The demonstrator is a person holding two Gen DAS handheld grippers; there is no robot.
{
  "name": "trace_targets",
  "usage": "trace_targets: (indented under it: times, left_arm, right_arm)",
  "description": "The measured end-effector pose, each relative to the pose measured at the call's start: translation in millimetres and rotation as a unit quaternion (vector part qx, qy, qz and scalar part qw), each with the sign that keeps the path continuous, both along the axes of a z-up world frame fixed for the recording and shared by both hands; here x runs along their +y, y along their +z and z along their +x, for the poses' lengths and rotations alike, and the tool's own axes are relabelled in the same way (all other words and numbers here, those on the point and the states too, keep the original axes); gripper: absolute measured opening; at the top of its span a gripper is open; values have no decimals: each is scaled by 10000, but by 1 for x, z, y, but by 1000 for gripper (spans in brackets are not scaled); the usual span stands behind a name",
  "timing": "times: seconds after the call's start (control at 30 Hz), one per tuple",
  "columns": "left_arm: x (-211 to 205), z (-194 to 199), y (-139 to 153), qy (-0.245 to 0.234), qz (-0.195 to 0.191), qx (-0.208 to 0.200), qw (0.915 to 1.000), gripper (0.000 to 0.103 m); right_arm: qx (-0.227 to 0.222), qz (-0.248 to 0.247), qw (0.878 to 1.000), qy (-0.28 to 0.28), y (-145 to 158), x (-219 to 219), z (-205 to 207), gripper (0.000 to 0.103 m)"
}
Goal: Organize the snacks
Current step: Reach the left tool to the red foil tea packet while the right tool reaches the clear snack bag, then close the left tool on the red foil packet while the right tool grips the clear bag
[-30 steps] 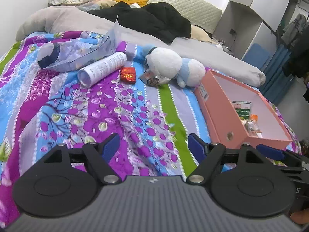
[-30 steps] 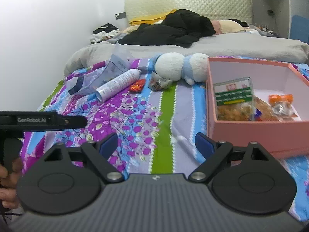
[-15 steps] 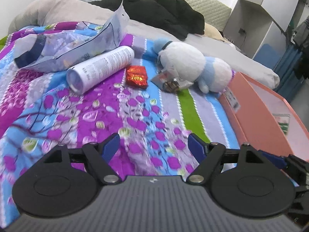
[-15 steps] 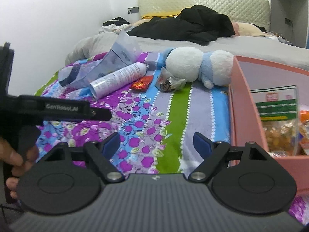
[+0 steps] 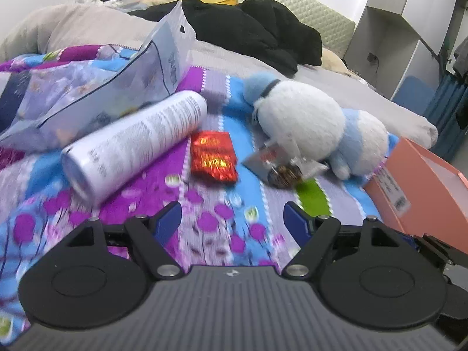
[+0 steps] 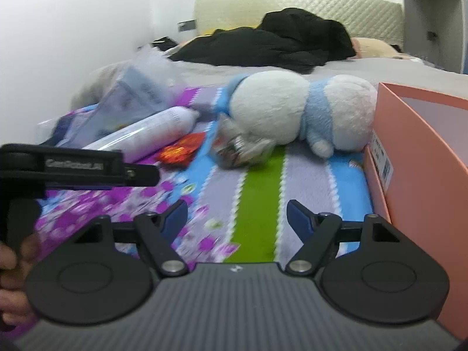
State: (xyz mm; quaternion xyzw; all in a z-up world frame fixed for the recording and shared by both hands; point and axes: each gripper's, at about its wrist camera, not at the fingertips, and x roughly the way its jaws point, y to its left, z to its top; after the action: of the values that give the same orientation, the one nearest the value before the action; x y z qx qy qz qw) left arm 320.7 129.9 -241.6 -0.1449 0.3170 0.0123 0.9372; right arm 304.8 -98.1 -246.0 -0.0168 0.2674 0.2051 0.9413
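A red foil snack packet [image 5: 213, 156] [image 6: 181, 149] lies on the flowered bedspread, just ahead of my left gripper [image 5: 233, 221], which is open and holds nothing. Right of it a clear-wrapped snack [image 5: 280, 166] [image 6: 239, 149] leans against a white and blue plush toy [image 5: 310, 128] [image 6: 295, 111]. My right gripper [image 6: 237, 218] is open, its jaws closing with nothing between them, low over the green stripe short of that snack. A white tube can [image 5: 131, 143] [image 6: 143, 133] lies at the left. The pink box [image 5: 421, 187] [image 6: 421, 158] stands at the right.
A crumpled clear plastic bag [image 5: 96, 93] [image 6: 131, 99] sits behind the can. Black clothes [image 5: 257, 32] and a grey duvet cover the far bed. In the right wrist view the left gripper's body [image 6: 76, 168] and a hand [image 6: 11, 278] fill the left edge.
Both grippers have moved forward and down towards the snacks by the plush toy, which now look much larger. The right gripper's jaws have narrowed a little. The box interior has left view.
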Motion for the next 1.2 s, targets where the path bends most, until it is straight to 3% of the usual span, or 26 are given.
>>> trace_targets:
  times: [0.47, 0.63, 0.83, 1.2]
  left_arm:
    - [10, 68, -34, 123, 37, -72, 9999, 79]
    - [12, 80, -37, 197, 48, -95, 9998, 71]
    - [13, 83, -38, 275, 82, -81, 9996, 58]
    - [11, 59, -24, 260, -16, -51, 9996, 57]
  right_arm:
    - [-135, -8, 9998, 133, -24, 23, 78, 75]
    - [-162, -62, 9996, 203, -27, 32, 92, 72]
    - [-206, -193, 9994, 214, -30, 40, 100, 66]
    - [-246, -208, 9992, 217, -22, 38, 89, 56]
